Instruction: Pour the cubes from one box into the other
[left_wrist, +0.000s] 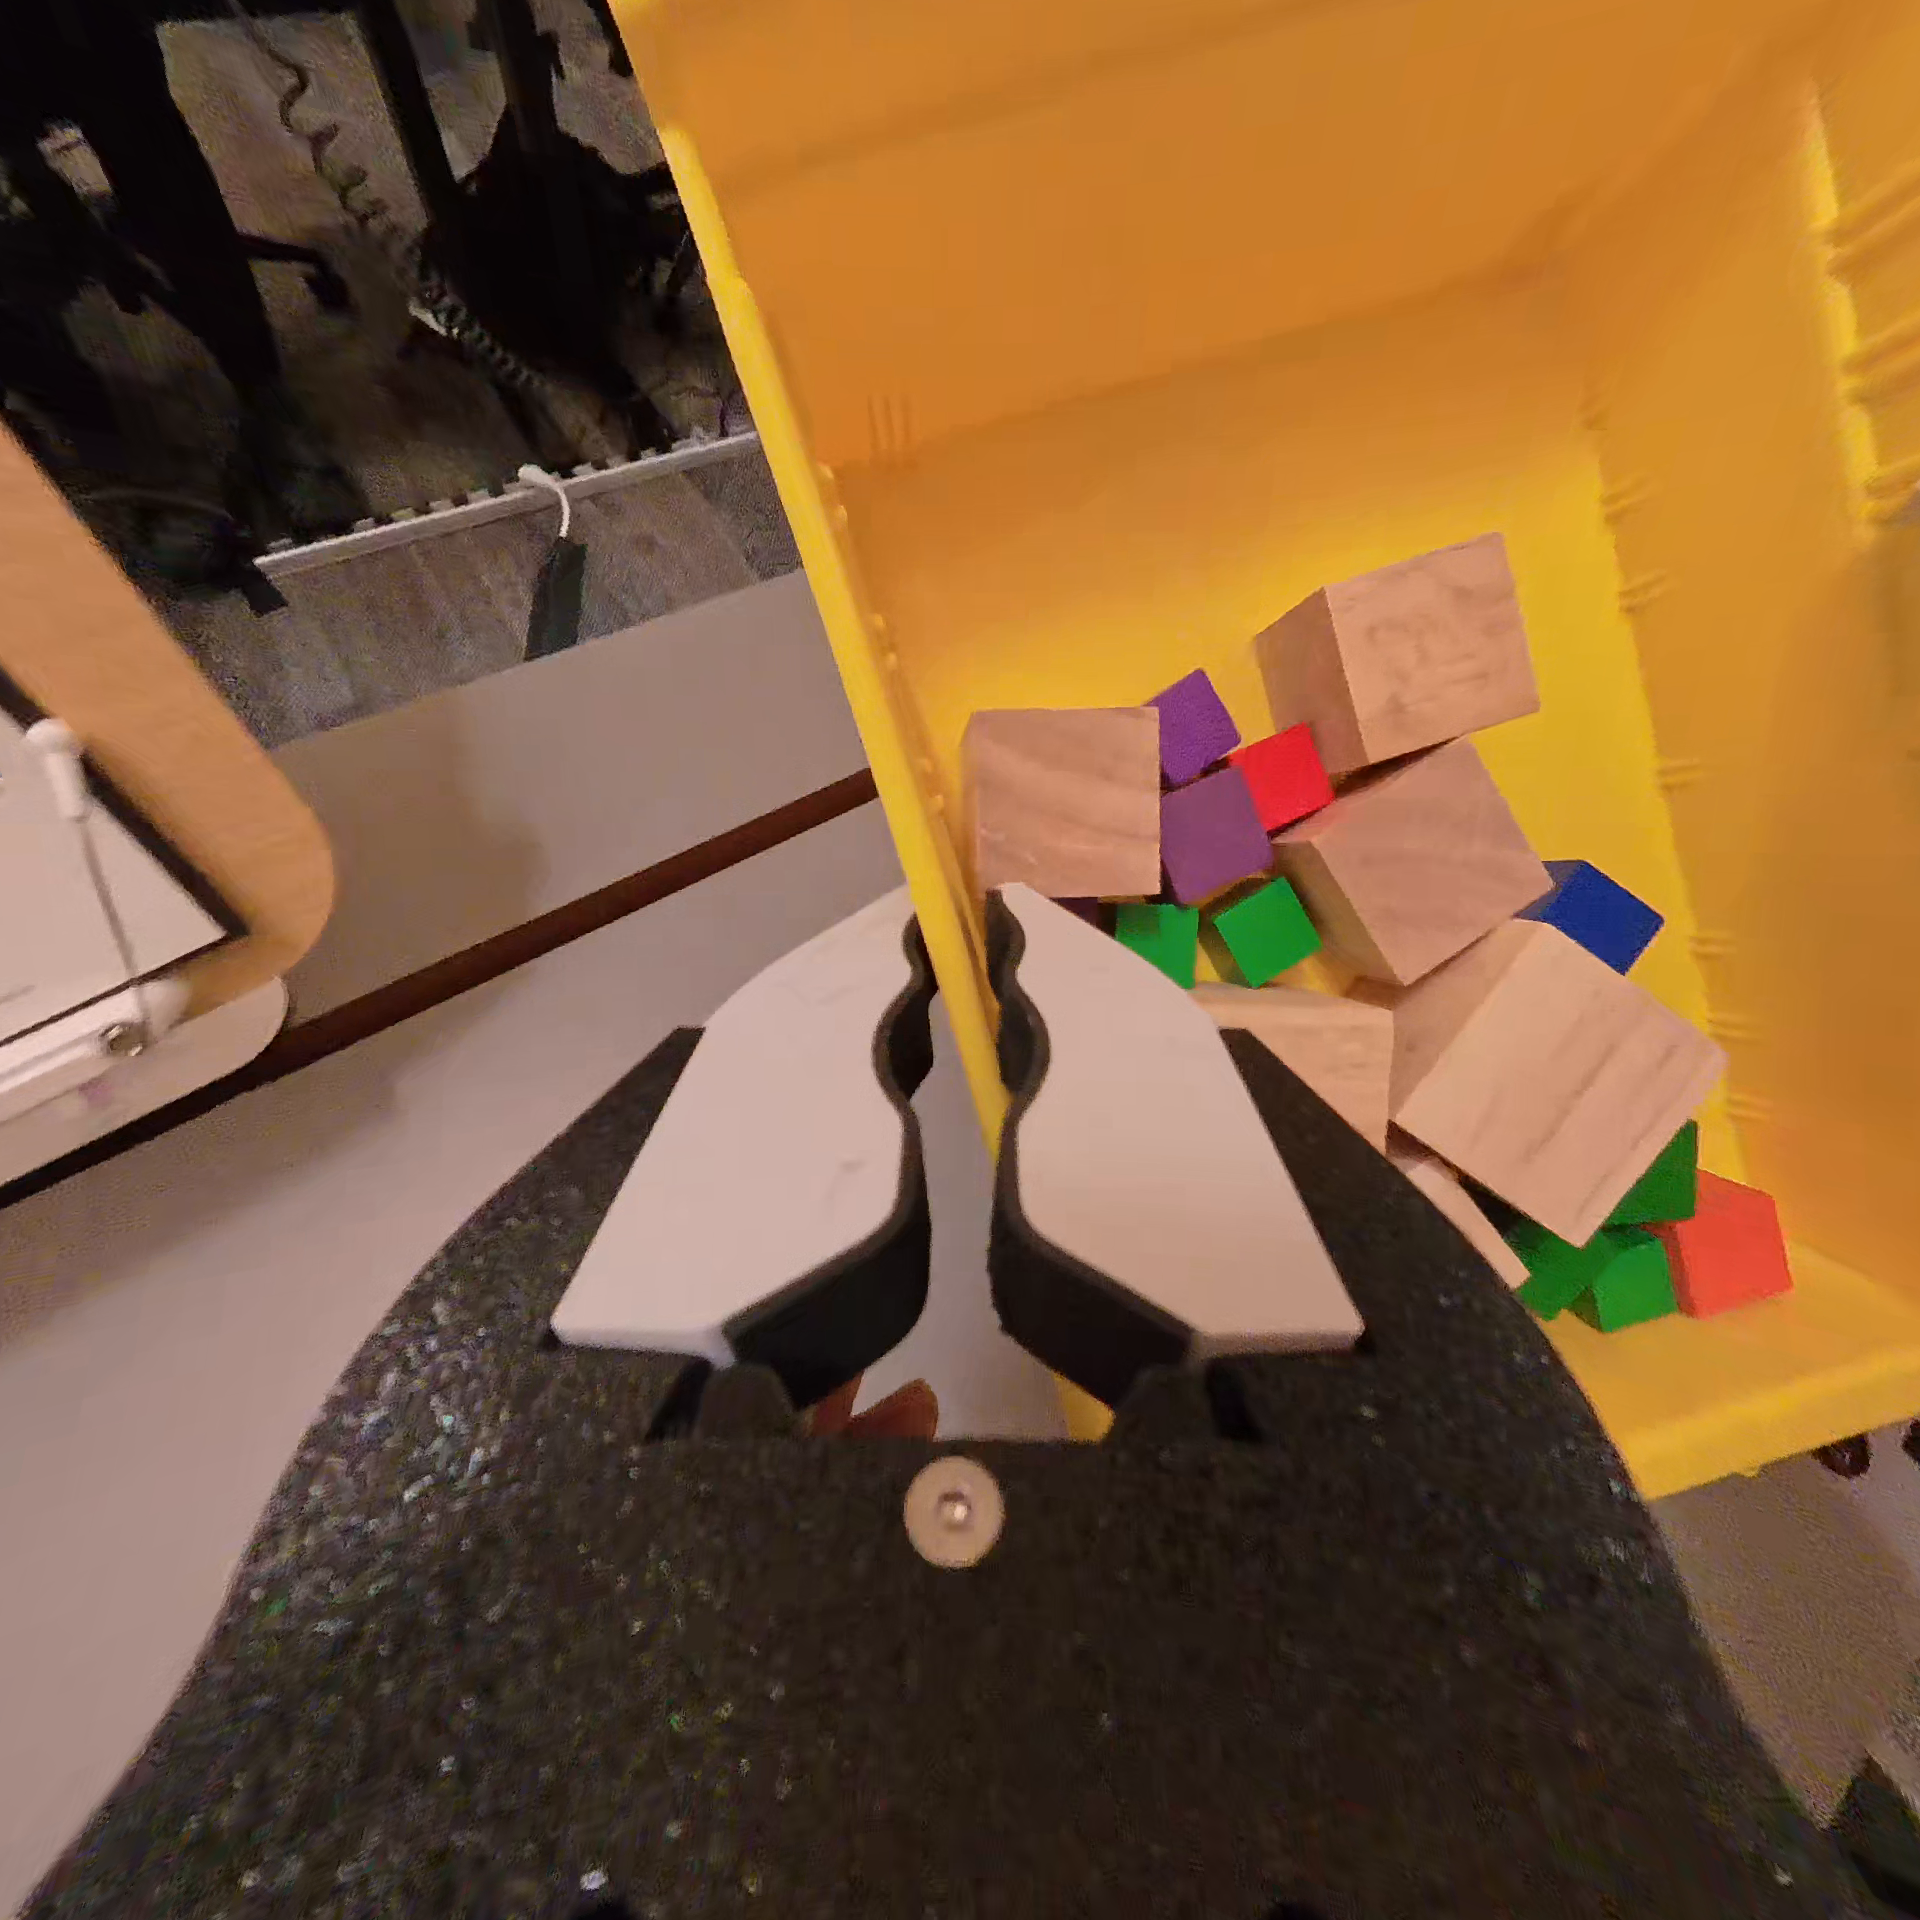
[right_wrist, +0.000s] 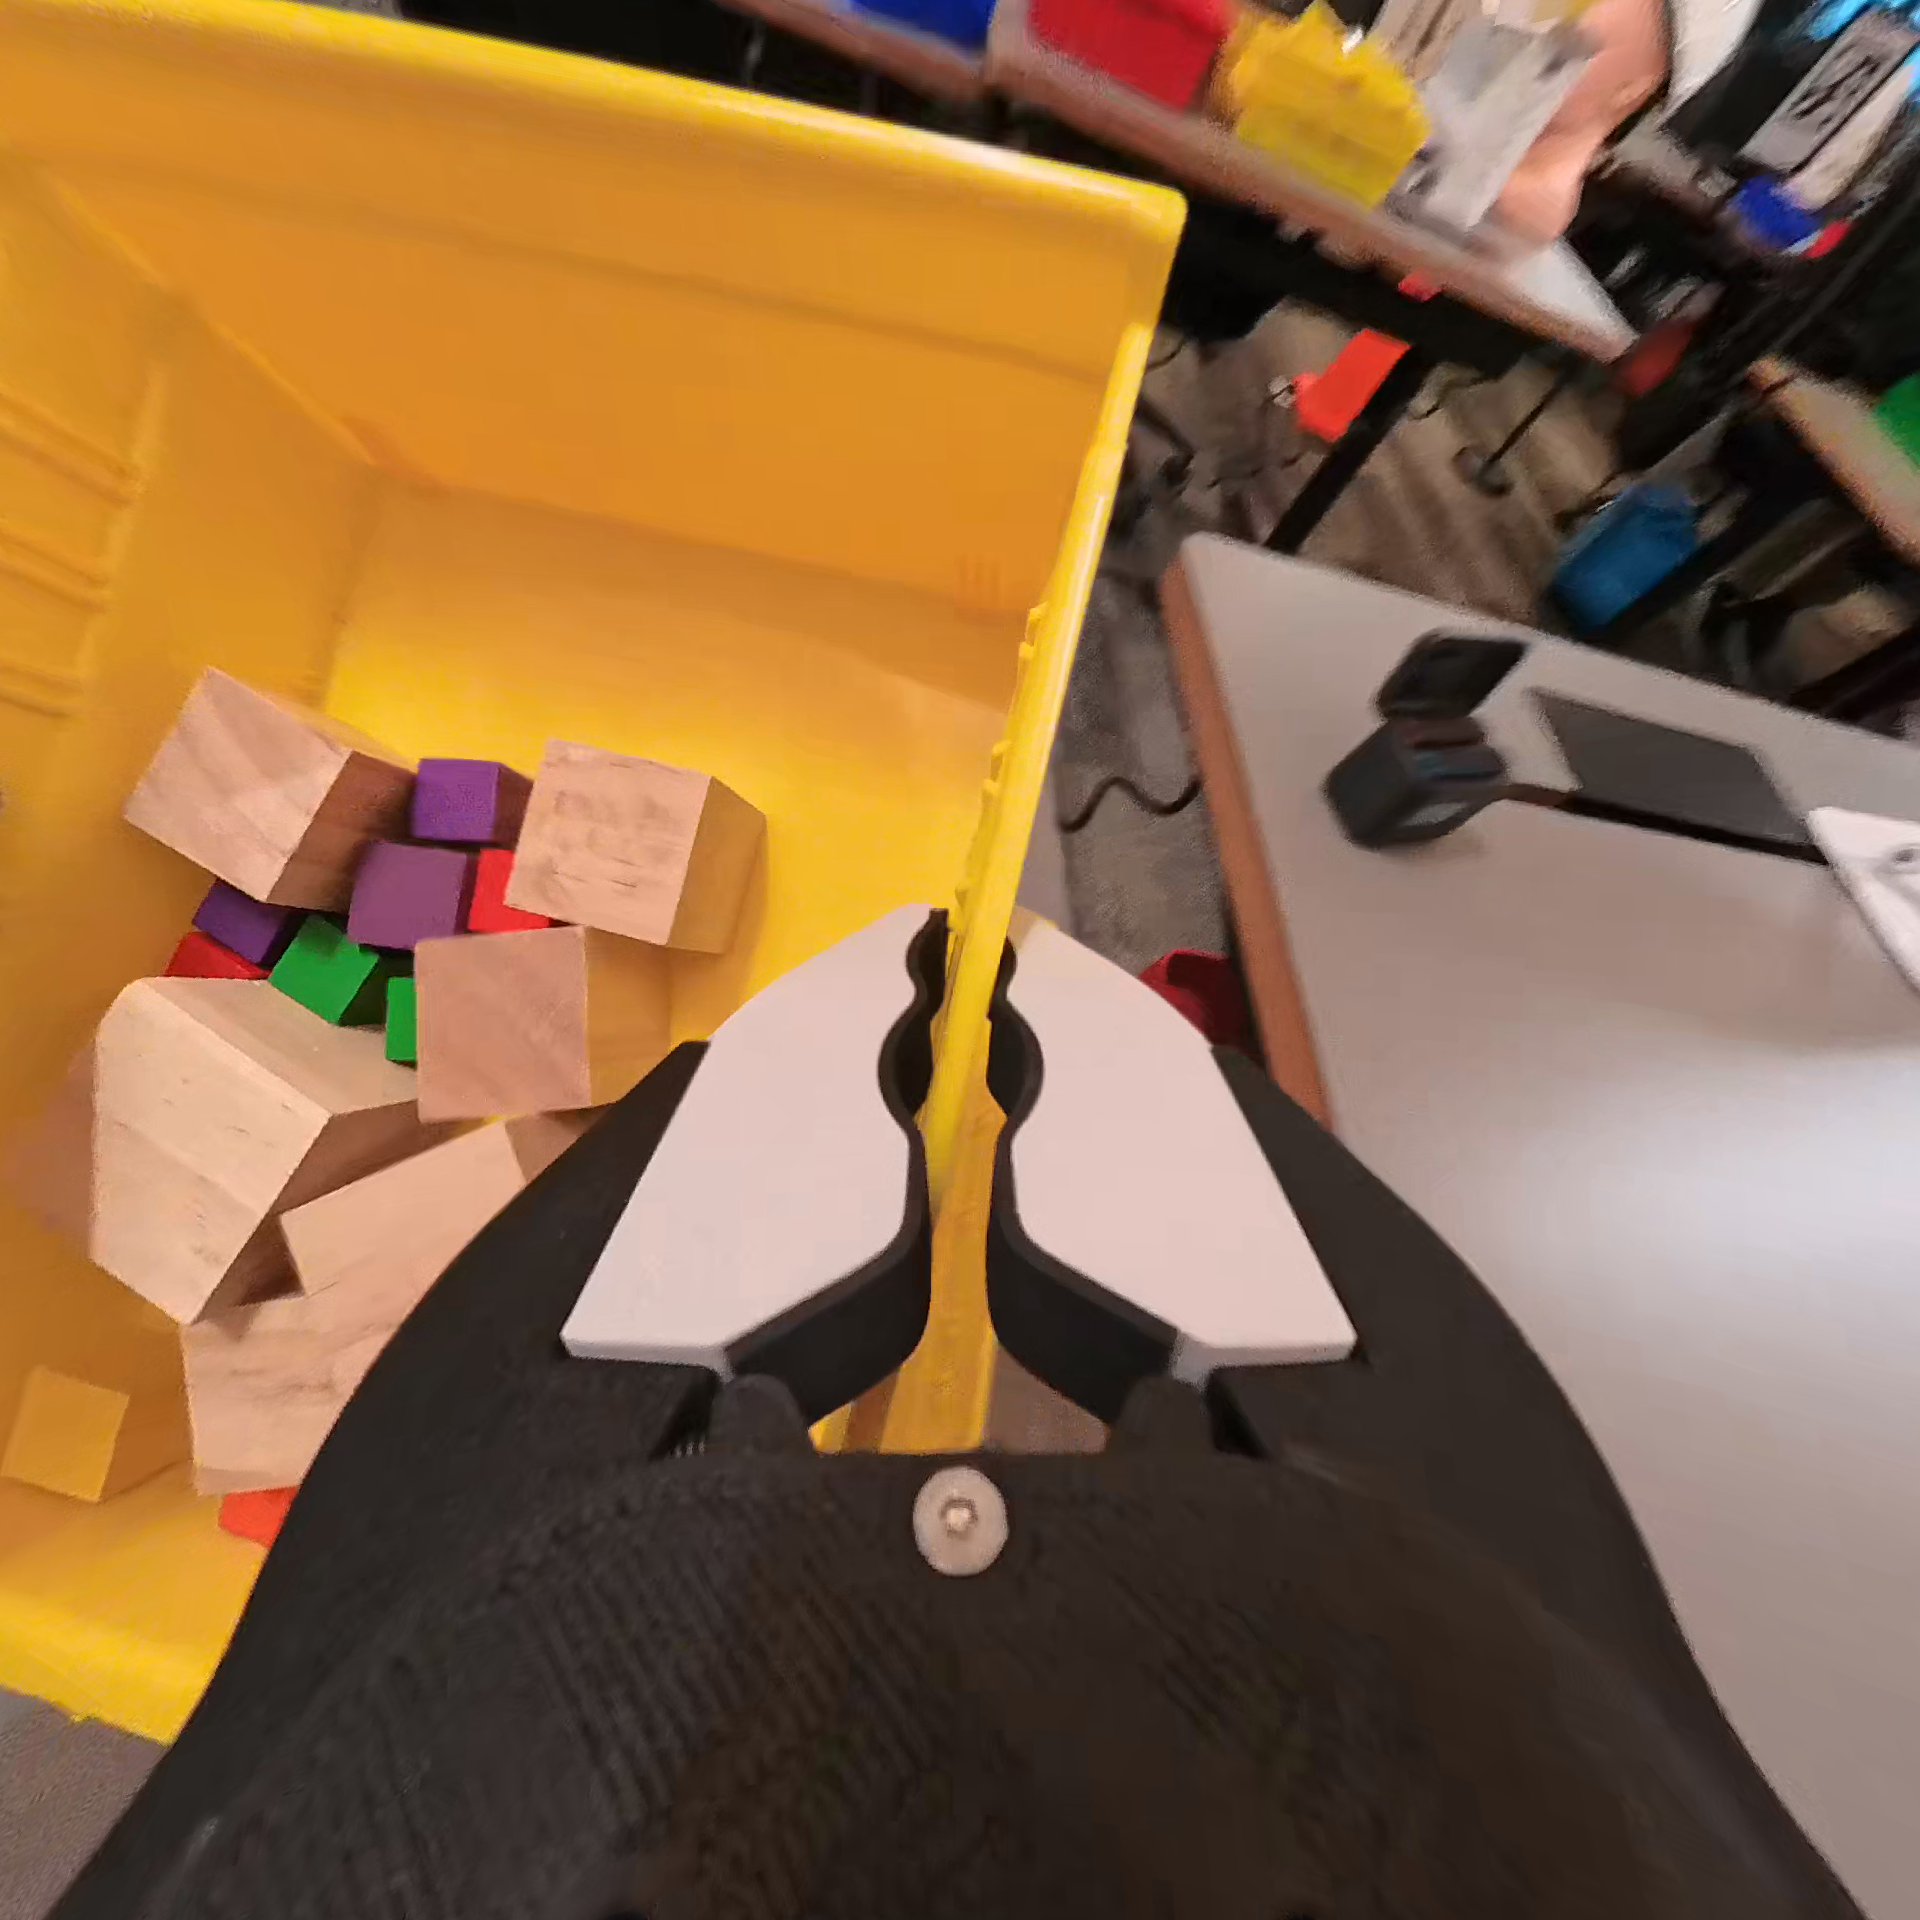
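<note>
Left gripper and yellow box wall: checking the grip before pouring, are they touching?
Touching. Left wrist view shows the left gripper fingers closed on the yellow box wall.

Cubes (left_wrist: 1382, 935) heaped in one corner of the box (left_wrist: 1195, 312) — table (left_wrist: 312, 1299) beneath.

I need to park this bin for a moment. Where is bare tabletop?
Bare grey table lies right of the yellow box, short of the dark device. Left of the box, bare table reaches the tan board. The cubes crowd the box.
</note>
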